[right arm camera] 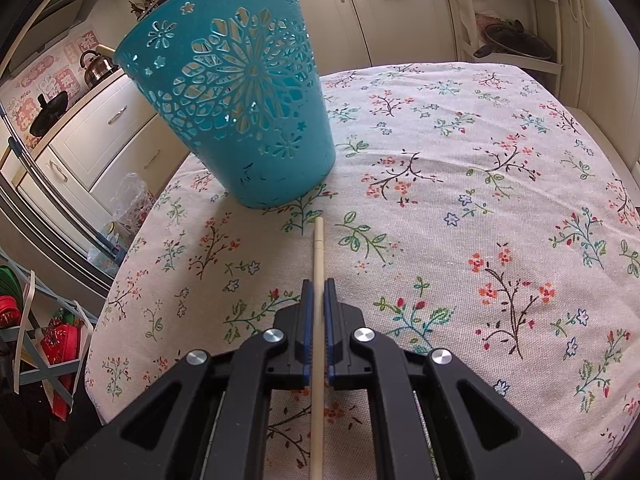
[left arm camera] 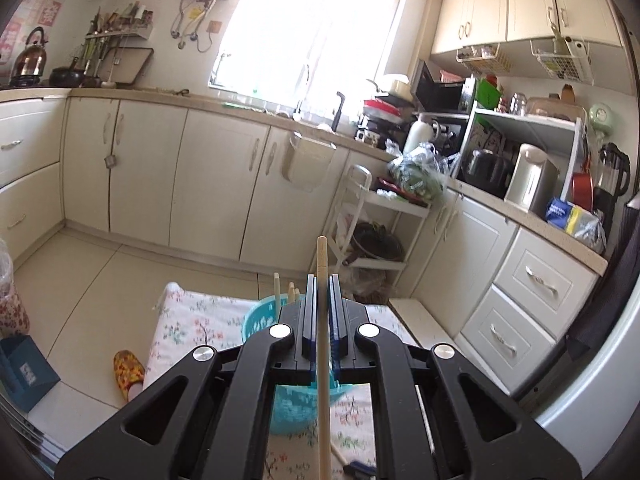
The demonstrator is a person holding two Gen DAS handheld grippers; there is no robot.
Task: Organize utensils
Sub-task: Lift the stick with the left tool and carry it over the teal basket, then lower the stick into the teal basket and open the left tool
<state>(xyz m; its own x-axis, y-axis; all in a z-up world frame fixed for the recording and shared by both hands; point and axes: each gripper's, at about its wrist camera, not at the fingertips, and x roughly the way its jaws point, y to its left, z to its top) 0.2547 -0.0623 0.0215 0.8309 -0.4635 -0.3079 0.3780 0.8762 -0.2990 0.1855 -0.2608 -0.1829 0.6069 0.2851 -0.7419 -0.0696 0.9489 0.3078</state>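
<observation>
A teal cut-out plastic basket [right arm camera: 240, 92] stands on the floral tablecloth [right arm camera: 480, 184]. In the left wrist view the basket [left arm camera: 260, 322] lies below and just beyond my left gripper [left arm camera: 322, 280], with several wooden sticks [left arm camera: 277, 292] standing in it. My left gripper is shut on a wooden chopstick [left arm camera: 322, 256], held high above the table and pointing forward. My right gripper [right arm camera: 319, 285] is shut on another pale chopstick [right arm camera: 318, 248], low over the cloth, its tip pointing at the basket's base.
Cream kitchen cabinets [left arm camera: 216, 176] and a counter run behind the table. A white trolley [left arm camera: 376, 224] with pans stands at the far corner. A blue-handled tool [left arm camera: 360, 470] lies on the cloth under my left gripper. A slipper [left arm camera: 128, 368] is on the floor.
</observation>
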